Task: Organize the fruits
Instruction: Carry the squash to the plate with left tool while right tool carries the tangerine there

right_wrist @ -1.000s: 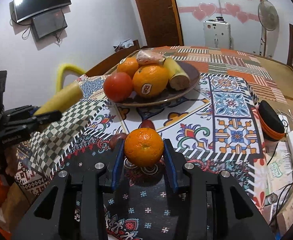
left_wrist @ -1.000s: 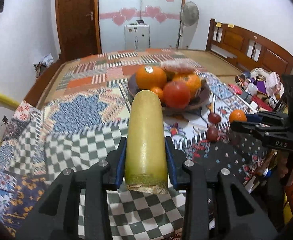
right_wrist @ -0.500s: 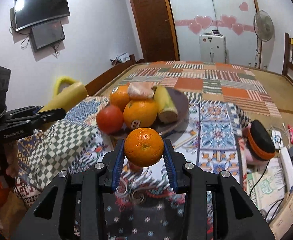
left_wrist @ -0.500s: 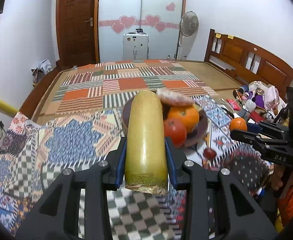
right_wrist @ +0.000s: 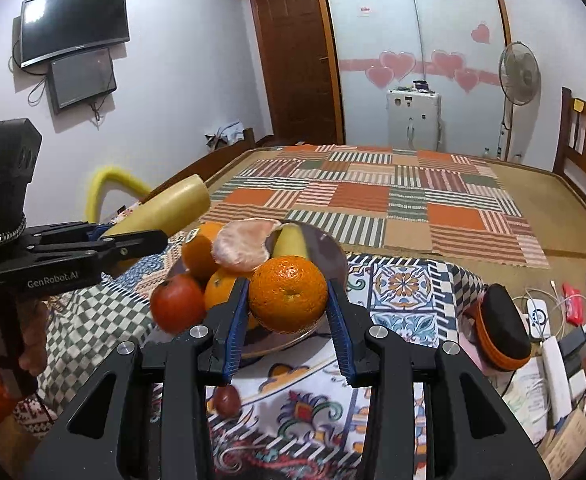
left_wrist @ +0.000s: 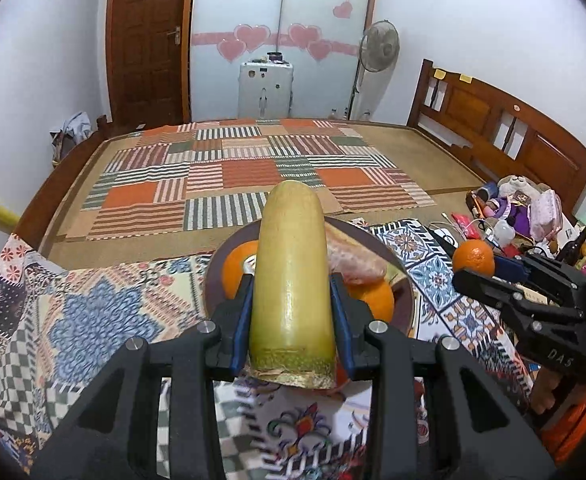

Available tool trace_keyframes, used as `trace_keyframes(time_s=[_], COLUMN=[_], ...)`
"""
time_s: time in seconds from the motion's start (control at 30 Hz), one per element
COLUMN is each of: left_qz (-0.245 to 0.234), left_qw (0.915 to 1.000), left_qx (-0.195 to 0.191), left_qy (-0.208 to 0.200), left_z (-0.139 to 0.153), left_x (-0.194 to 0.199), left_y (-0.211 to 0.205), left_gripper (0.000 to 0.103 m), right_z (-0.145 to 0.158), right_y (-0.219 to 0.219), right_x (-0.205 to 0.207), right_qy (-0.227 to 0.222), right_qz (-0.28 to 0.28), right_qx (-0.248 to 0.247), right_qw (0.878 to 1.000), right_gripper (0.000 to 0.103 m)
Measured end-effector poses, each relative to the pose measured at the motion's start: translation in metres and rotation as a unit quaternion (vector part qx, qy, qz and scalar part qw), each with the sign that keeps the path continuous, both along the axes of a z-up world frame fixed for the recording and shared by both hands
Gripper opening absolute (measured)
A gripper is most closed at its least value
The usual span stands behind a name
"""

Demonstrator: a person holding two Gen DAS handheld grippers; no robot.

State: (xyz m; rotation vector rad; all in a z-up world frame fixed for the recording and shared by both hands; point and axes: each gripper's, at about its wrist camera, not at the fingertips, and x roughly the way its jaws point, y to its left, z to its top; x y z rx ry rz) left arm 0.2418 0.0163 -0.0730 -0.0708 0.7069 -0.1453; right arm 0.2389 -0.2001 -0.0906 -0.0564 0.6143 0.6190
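My left gripper [left_wrist: 291, 312] is shut on a long yellow-green banana piece [left_wrist: 293, 276] and holds it above the near side of the brown fruit plate [left_wrist: 407, 292]. My right gripper [right_wrist: 287, 300] is shut on an orange [right_wrist: 288, 293] and holds it above the plate's near right rim [right_wrist: 335, 256]. The plate holds oranges [right_wrist: 197, 250], a red tomato [right_wrist: 177, 308], a peeled citrus piece [right_wrist: 243, 244] and another banana piece [right_wrist: 291, 242]. The right gripper with its orange [left_wrist: 473, 257] shows in the left wrist view. The left gripper [right_wrist: 133, 240] with its banana [right_wrist: 165, 208] shows in the right wrist view.
A small dark red fruit [right_wrist: 227, 400] lies on the patterned tablecloth [right_wrist: 405, 292] in front of the plate. A black and orange case [right_wrist: 501, 332], chargers and cables [right_wrist: 553, 356] lie at the right. Toys and clutter [left_wrist: 521, 208] sit at the table's right edge. A bed [left_wrist: 253, 168] lies behind.
Both grippers rose and moved forward over the plate with their fruit. The plate now lies directly under the banana and the orange.
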Motion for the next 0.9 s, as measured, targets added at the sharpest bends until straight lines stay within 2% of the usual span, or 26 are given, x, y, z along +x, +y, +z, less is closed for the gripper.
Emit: trace_keyframes(time_s=[0.23,0.5,0.9], left_qz=[-0.004,0.0,-0.003], left_qw=[0.9999,0.9998,0.9995], left_qx=[-0.008,0.018,0.017], left_qy=[0.013,0.013,0.026], left_z=[-0.008,-0.013,-0.026], left_x=[0.017,0.023,0.024], left_y=[-0.011,-0.01,-0.003], left_gripper=[0.036,0.036,0.038], right_z=[-0.006,-0.007,-0.002], right_y=[-0.001,-0.001,0.01], right_x=[0.013,0.018,0.016], right_qy=[0.009,0.01,0.004], right_qz=[-0.004,-0.013,-0.003], right_qx=[-0.01,-0.024,-0.033], right_qw=[1.0,1.0,0.999], right_gripper=[0.035,0.035,0.035])
